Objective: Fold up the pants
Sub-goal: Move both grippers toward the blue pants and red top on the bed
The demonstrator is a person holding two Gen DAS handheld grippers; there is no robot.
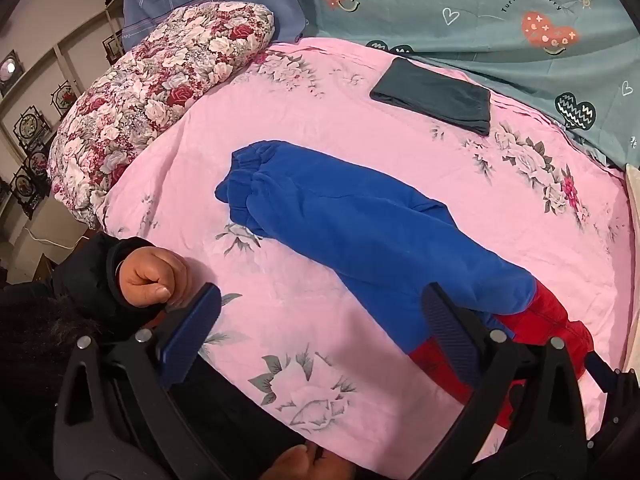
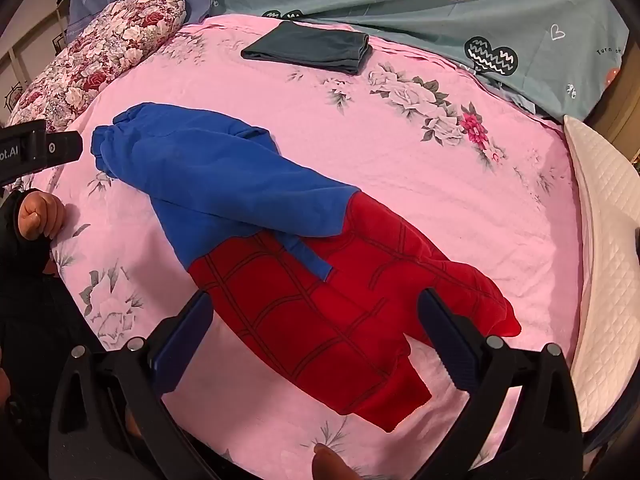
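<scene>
The pants lie flat on the pink floral bedsheet (image 2: 400, 168), one leg over the other. Their blue legs (image 2: 208, 176) run to the far left, with the cuffs (image 1: 248, 176) bunched there. The red, web-lined top part (image 2: 340, 312) is nearest to me. My right gripper (image 2: 316, 296) hovers open over this red part, its fingers apart on either side, gripping nothing. My left gripper (image 1: 320, 296) is open too, over the sheet beside the blue legs (image 1: 360, 220), with its right finger (image 1: 444, 328) in front of the blue-red seam. Red fabric (image 1: 548, 316) shows at the lower right.
A folded dark grey garment (image 2: 312, 50) lies at the far side of the bed. A floral quilt roll (image 1: 152, 92) is at the left, a teal heart-print cover (image 1: 480, 8) behind. A white quilted pad (image 2: 600, 240) borders the right. A person's fist (image 1: 152, 276) rests at the left.
</scene>
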